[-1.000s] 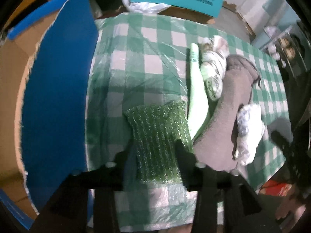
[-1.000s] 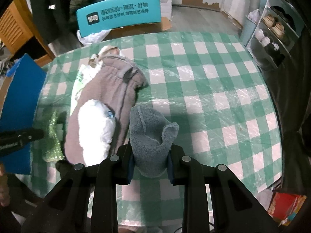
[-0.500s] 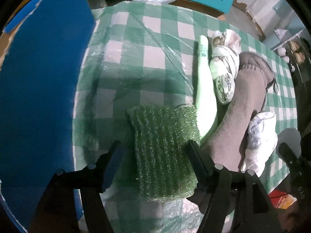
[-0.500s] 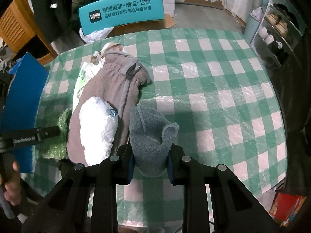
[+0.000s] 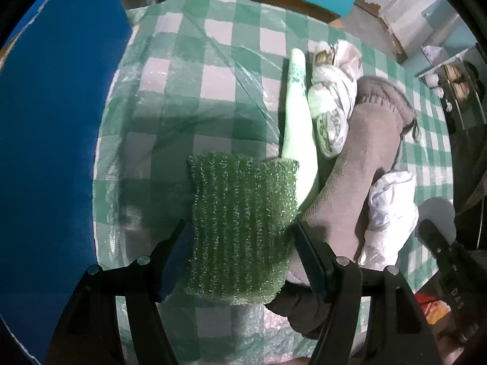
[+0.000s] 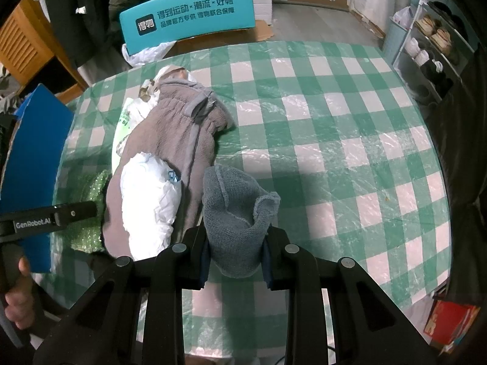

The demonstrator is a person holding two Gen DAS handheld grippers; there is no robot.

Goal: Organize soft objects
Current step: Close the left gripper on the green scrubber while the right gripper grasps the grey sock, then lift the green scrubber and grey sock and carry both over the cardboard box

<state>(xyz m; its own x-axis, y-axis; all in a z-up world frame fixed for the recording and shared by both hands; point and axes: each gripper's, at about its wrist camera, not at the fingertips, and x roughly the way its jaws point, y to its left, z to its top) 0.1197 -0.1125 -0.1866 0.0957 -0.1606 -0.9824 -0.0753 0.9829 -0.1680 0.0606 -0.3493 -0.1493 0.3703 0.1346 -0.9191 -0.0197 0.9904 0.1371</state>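
Observation:
My left gripper (image 5: 240, 252) is open, its jaws spread wide on either side of a green glittery knit cloth (image 5: 243, 225) that lies on the checked table (image 5: 213, 79). My right gripper (image 6: 236, 254) is shut on a grey-blue towel (image 6: 236, 216) and holds it above the table (image 6: 334, 140). A row of soft things lies beside the green cloth: a pale green bag (image 5: 296, 121), a patterned white bundle (image 5: 331, 106), a brown fleece garment (image 5: 359, 164) and a white crumpled bag (image 5: 389, 206). The fleece (image 6: 188, 140) and the white bag (image 6: 149, 200) also show in the right wrist view.
A blue-lined cardboard box (image 5: 51, 152) stands at the table's left edge. A teal printed box (image 6: 188, 18) sits beyond the far edge. A shoe rack (image 6: 432, 45) stands at the far right. The left gripper's handle (image 6: 48, 217) shows at the left of the right wrist view.
My left gripper's jaws have opened wide and let go of the green knit cloth, which now rests on the table. My right gripper still holds the towel, nearly still.

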